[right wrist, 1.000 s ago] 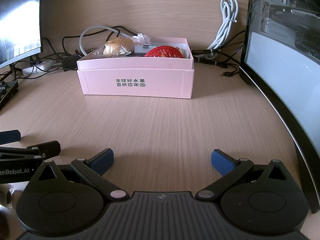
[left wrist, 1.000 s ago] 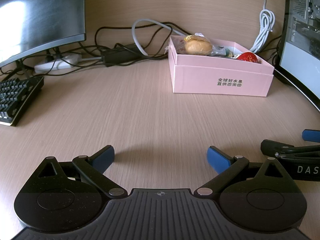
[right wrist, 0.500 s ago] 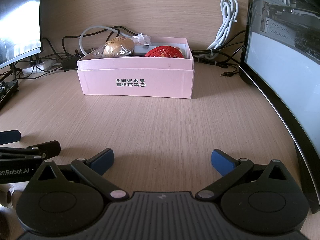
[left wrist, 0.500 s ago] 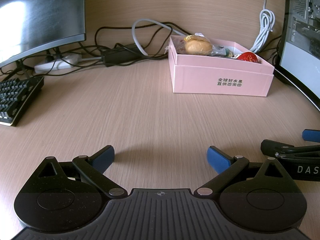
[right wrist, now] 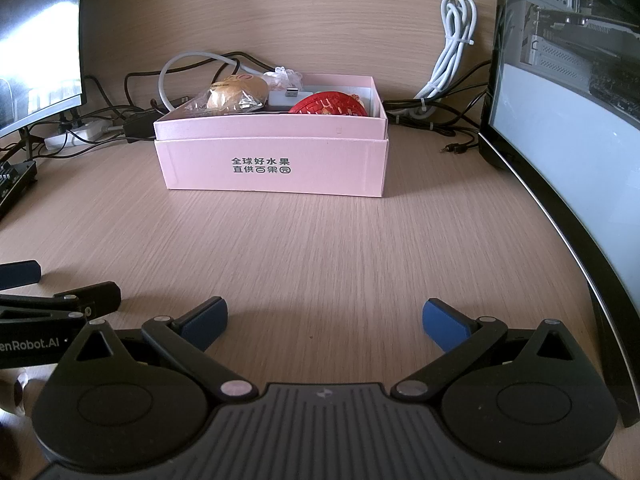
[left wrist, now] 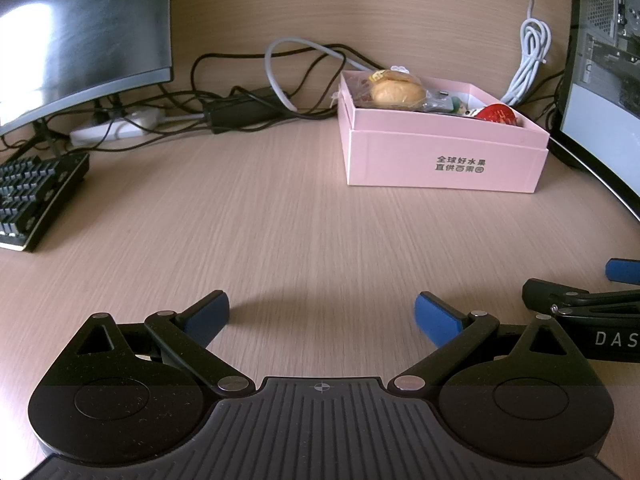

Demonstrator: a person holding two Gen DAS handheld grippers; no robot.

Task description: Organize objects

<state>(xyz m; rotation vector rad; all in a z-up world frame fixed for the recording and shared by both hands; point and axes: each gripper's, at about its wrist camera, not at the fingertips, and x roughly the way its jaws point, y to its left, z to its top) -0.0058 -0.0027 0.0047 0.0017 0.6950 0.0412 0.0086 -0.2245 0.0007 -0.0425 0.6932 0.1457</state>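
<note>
Both grippers spread wide, empty | pink box holds wrapped bun, red item

1 pink box, 2 monitors, 1 kbd, 2 claws

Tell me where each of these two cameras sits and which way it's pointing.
Left wrist view: low on the left gripper, facing forward across the wooden desk to the pink box; own open jaws show, and the right gripper at the right edge.
Right wrist view: low on the right gripper, facing the pink box almost head-on; own open jaws show, and the left gripper at the left edge.
Shared: box, desk, wrapped bun, both monitors.
</note>
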